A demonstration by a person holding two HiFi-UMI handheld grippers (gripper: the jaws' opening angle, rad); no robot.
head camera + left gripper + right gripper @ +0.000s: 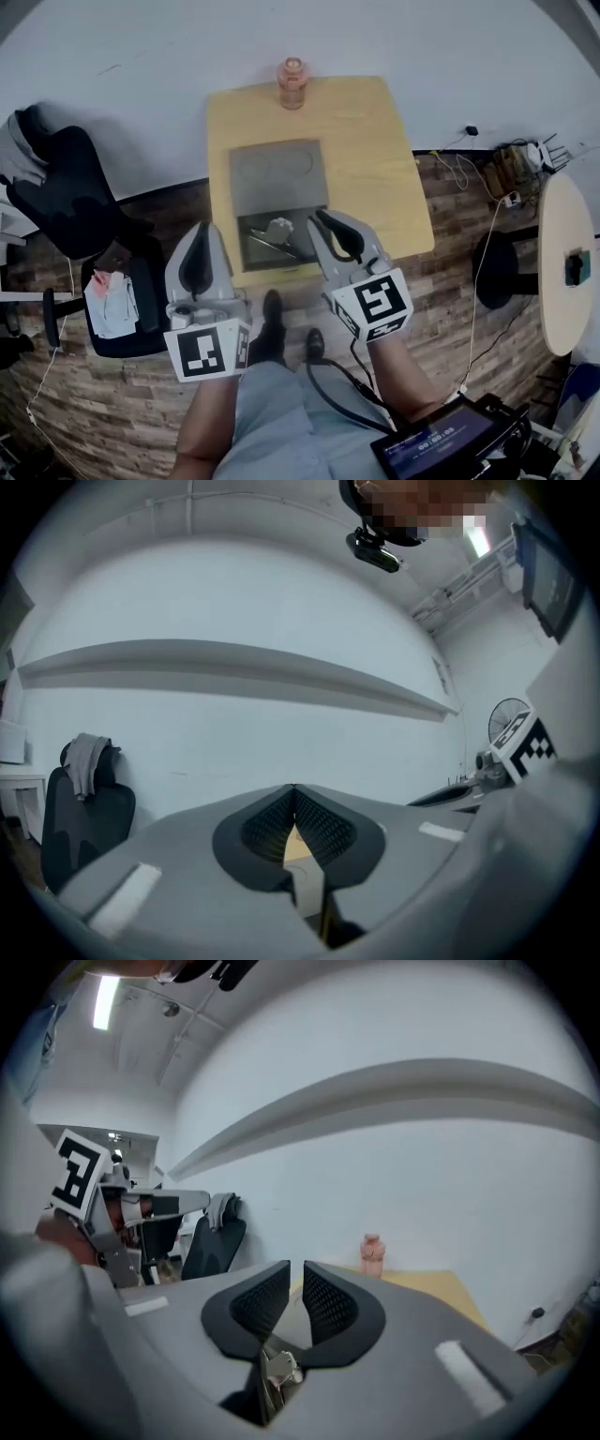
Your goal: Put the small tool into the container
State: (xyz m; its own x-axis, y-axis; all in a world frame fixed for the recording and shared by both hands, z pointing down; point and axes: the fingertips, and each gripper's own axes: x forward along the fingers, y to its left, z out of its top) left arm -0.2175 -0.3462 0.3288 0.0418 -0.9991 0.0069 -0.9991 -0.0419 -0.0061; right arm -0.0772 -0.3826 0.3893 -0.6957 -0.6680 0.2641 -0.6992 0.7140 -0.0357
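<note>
The small tool [272, 246] seems already inside the container [246, 225]. The left hand-held gripper [200, 239] is closed and the right hand-held gripper [323, 225] narrowly apart, both empty.

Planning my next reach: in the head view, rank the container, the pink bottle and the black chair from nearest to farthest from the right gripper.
From the right gripper:
1. Container, just to its left, at the near edge of the table.
2. Pink bottle, at the table's far edge.
3. Black chair, off the table, far left.
</note>
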